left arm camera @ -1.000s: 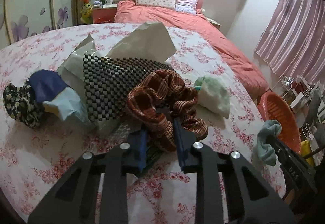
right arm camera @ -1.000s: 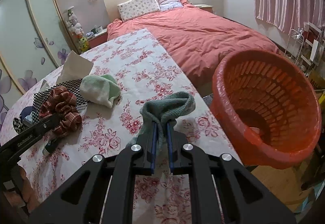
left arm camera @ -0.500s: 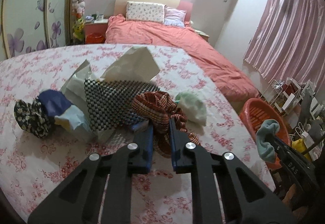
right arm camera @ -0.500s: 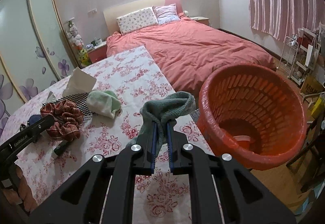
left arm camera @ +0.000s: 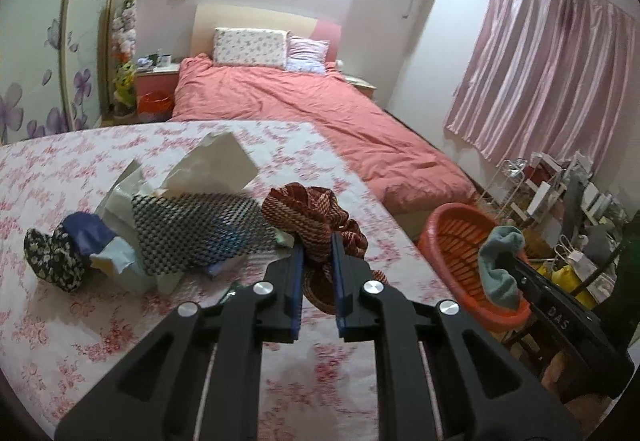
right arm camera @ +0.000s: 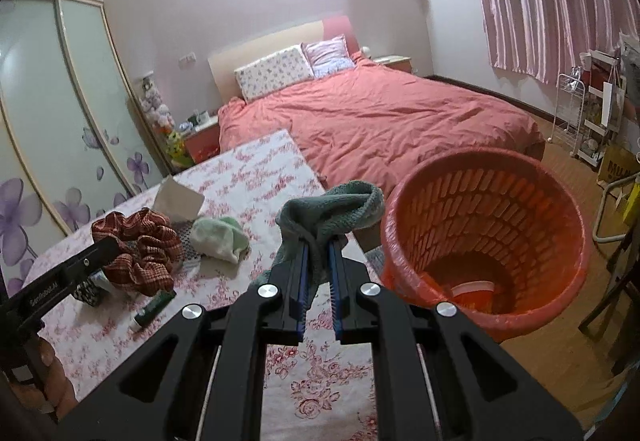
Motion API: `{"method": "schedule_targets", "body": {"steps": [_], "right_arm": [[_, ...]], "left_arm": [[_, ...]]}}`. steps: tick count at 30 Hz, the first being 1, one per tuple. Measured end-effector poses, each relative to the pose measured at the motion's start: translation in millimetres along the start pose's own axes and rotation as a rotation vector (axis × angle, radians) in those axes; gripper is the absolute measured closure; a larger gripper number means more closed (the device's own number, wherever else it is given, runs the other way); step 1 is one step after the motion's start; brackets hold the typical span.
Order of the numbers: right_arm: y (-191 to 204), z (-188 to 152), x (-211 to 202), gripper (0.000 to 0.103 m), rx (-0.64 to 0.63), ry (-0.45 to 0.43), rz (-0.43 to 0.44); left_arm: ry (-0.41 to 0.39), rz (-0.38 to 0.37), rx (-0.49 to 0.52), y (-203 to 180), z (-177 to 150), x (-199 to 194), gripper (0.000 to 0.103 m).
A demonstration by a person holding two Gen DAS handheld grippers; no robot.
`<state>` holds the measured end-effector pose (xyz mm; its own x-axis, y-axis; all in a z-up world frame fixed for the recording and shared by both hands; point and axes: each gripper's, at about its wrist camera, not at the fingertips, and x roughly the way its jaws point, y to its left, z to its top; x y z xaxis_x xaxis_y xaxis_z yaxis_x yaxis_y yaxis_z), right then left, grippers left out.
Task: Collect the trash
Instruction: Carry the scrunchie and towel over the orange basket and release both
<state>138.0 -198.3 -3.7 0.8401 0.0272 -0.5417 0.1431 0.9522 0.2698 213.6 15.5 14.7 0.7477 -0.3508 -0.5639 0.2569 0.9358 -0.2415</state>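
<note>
My left gripper (left arm camera: pixel 317 245) is shut on a red checked fabric scrunchie (left arm camera: pixel 312 213), which hangs lifted above the floral tablecloth (left arm camera: pixel 120 321). In the right wrist view the scrunchie (right arm camera: pixel 138 245) shows at the left, beyond the left gripper's finger. My right gripper (right arm camera: pixel 318 247) is shut on a grey-green sock (right arm camera: pixel 336 211), held in the air beside the rim of the orange plastic basket (right arm camera: pixel 500 209). The basket stands on the floor just off the table's edge, with a small orange cup at its bottom. From the left wrist view the sock (left arm camera: pixel 500 253) hangs in front of the basket (left arm camera: pixel 448 241).
On the table lie a black-and-white checked mat (left arm camera: pixel 192 233), white tissue paper (left arm camera: pixel 216 165), a blue wrapper (left arm camera: pixel 86 233), a dark floral pouch (left arm camera: pixel 52 261), a pale green cloth (right arm camera: pixel 218 239) and a small green tube (right arm camera: pixel 154 307). A bed stands behind; shelves crowd the right wall.
My left gripper closed on the red scrunchie and lifted it off the table. The right gripper rose with the sock, and the basket's rim now sits lower in its view.
</note>
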Motion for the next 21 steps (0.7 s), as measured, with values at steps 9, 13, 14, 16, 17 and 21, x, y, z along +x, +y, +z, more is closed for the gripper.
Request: {"method": "schedule_targets", "body": {"steps": [9, 13, 14, 16, 17, 21], "right_arm": [[-14.0, 8.4, -22.2, 0.093, 0.012, -0.098, -0.021], [-20.9, 12.3, -30.9, 0.093, 0.013, -0.146, -0.045], [-23.6, 12.8, -31.8, 0.093, 0.014, -0.156, -0.053], [-27.5, 13.1, -32.8, 0.093, 0.019, -0.168, -0.066], [-29.7, 12.7, -33.2, 0.093, 0.023, -0.174, -0.073], [-40.7, 13.6, -32.7, 0.093, 0.041, -0.190, -0.103]], "left_arm": [[-0.027, -0.082, 0.033, -33.7, 7.2, -6.6, 0.090], [-0.042, -0.126, 0.052, -54.2, 11.4, -7.9, 0.090], [-0.043, -0.135, 0.057, -57.6, 11.5, -7.5, 0.090], [-0.044, -0.155, 0.071, -68.7, 12.4, -5.1, 0.090], [-0.043, -0.166, 0.080, -75.7, 12.9, -3.3, 0.090], [-0.036, -0.202, 0.111, -98.6, 13.5, 4.2, 0.090]]}}
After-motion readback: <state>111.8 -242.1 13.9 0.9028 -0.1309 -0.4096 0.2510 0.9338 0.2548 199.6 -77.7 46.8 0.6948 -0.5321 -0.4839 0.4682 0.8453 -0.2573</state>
